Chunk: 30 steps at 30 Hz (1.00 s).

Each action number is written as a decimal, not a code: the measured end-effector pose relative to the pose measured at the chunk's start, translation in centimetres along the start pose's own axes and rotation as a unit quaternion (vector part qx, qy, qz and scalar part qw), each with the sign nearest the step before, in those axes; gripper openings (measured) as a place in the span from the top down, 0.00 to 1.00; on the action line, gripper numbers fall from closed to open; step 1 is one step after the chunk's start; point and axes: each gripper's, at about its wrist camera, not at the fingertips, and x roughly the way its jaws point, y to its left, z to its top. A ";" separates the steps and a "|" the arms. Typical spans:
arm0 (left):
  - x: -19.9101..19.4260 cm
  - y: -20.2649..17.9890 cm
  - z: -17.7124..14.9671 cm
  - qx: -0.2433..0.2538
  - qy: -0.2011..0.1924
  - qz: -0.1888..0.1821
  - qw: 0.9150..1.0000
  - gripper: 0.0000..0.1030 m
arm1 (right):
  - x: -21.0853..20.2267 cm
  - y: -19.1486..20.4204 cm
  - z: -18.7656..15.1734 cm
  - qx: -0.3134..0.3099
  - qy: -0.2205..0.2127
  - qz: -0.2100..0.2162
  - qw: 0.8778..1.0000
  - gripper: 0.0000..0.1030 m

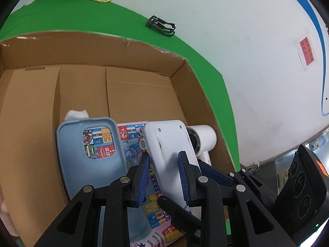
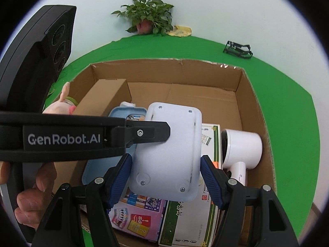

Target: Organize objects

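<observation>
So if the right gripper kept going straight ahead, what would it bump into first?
Probably the cardboard box floor. The right gripper is gripping the white device, which leads the way, and beyond its tip the box looks bare. Depth is hard to judge.

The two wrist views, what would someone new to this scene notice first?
A white flat device stands out, held above an open cardboard box by both grippers: the right gripper spans its width and the left gripper clamps its edge. In the box beneath lie a blue tray, a colourful pink board-game box and a white hair dryer by the right wall. The box sits on a bright green cloth.
</observation>
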 end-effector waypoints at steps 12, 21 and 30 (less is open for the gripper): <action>-5.2 -0.6 -2.7 0.021 -0.077 0.083 0.993 0.43 | -0.1 0.2 -1.9 0.019 -0.008 0.016 1.000 0.14; -12.8 -1.6 -13.5 0.100 -0.291 0.304 0.902 0.00 | -4.6 1.5 -6.9 -0.010 -0.130 -0.067 0.989 0.01; -9.0 1.3 -18.7 0.074 -0.296 0.365 0.880 0.01 | -4.6 2.6 -9.2 0.003 -0.174 -0.083 0.981 0.01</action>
